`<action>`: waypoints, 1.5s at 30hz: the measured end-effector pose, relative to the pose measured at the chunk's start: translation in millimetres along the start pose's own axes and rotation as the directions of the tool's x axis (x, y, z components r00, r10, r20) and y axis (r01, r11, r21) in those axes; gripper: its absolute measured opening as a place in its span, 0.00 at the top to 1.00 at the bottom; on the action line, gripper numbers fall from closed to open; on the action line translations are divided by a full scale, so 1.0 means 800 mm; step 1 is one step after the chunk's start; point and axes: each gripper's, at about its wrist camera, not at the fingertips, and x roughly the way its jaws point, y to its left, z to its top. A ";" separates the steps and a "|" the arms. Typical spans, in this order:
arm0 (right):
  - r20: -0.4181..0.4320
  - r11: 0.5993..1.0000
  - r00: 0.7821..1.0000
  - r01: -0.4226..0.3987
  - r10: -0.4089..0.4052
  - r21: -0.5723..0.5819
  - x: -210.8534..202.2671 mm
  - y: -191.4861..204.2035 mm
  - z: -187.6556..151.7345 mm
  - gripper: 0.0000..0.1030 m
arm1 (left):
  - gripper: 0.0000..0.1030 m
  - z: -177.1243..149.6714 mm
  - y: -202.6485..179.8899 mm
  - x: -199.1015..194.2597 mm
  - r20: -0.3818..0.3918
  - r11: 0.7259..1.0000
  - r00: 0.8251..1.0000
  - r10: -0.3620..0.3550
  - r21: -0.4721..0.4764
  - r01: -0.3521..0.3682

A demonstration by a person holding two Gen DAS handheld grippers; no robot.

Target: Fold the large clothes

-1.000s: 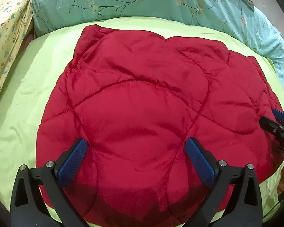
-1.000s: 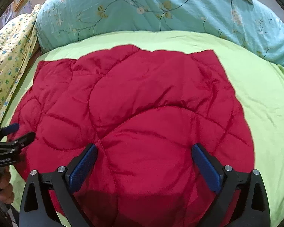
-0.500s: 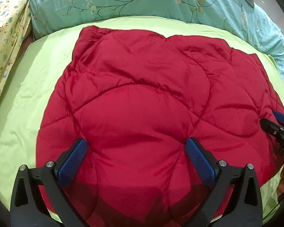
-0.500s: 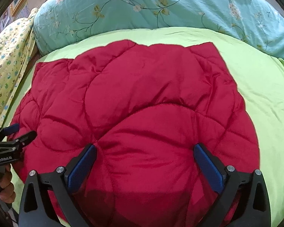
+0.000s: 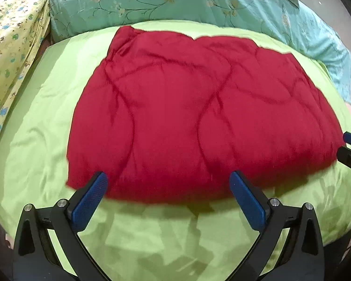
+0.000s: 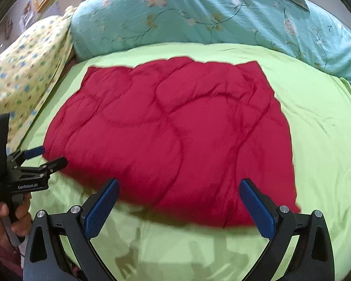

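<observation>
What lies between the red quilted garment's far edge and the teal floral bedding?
Only a bare strip of lime-green sheet separates the red quilted garment from the teal floral bedding, seen in both wrist views.

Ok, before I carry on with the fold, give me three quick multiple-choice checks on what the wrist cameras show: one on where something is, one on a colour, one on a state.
1. Where does the red quilted garment lie?
A. on the green bedsheet
B. on the teal floral duvet
C. hanging from a gripper

2. What colour are the gripper pads?
A. red
B. blue
C. yellow

3. What state are the left gripper and right gripper in?
A. both shut on the garment
B. left open, right shut
C. both open, holding nothing

Answers:
1. A: green sheet shows all around the garment.
2. B: the inner faces of the fingers are blue in both views.
3. C: each pair of fingers stands wide apart with no cloth pinched between them.
</observation>
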 end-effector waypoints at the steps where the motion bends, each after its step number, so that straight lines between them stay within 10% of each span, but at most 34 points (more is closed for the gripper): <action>1: -0.011 1.000 1.000 -0.005 0.005 -0.004 -0.001 0.002 -0.008 0.01 | 0.00 -0.008 -0.001 -0.003 -0.004 1.000 1.000 0.006 0.009 -0.006; 21: 0.016 0.998 1.000 0.020 -0.020 -0.060 -0.088 0.048 -0.026 0.01 | 0.00 -0.014 -0.026 -0.104 0.090 0.997 0.996 0.021 0.079 -0.028; 45: -0.039 0.999 0.999 0.019 -0.017 0.049 -0.001 0.024 0.005 0.01 | 0.00 0.015 -0.037 -0.051 0.046 0.998 0.997 0.055 0.025 -0.056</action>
